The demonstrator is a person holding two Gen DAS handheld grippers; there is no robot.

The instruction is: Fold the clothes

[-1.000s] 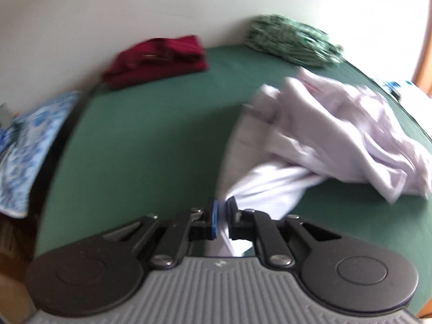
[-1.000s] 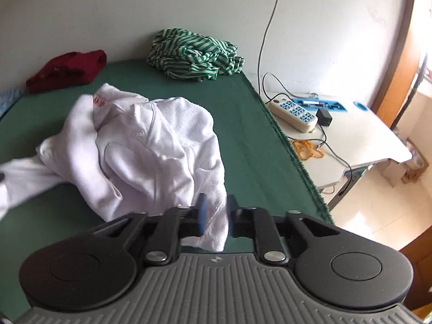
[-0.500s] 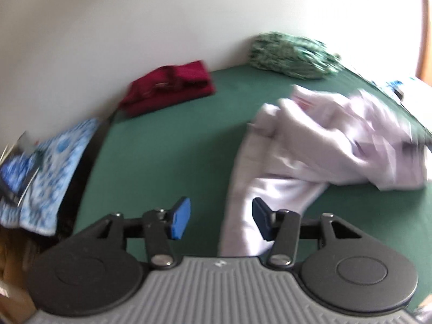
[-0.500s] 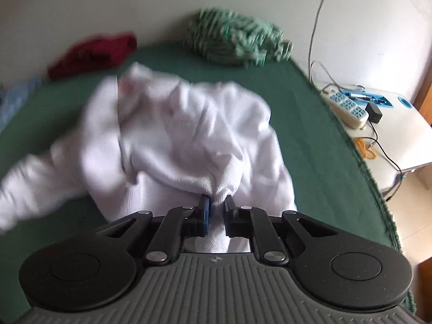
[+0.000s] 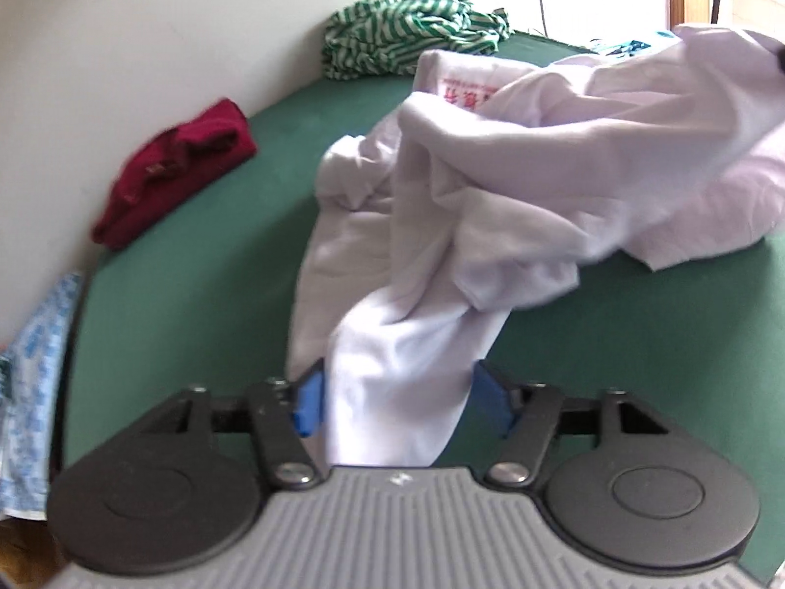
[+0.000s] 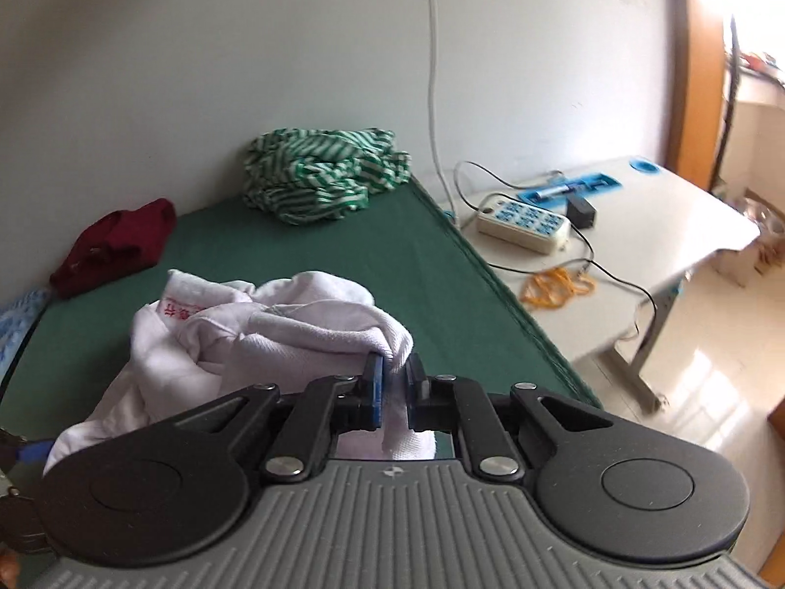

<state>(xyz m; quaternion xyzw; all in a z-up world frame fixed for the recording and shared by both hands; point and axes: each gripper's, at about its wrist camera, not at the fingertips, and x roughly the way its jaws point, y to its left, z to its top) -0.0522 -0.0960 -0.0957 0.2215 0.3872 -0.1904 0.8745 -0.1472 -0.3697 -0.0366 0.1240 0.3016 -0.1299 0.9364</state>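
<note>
White garment (image 5: 515,186) hiding left gripper (image 5: 400,400) fingertips

left tongs (image 5: 400,405) spread, right tongs (image 6: 392,392) seemingly clamped

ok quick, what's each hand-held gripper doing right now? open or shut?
Left hand-held gripper: open, with the white garment lying between its fingers, not clamped.
Right hand-held gripper: shut on a fold of the white garment.

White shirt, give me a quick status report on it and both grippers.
Right gripper shut on white shirt, bunched and lifted. Left gripper open, a hanging fold between its fingers. Green striped garment and red garment lie apart by the wall.
</note>
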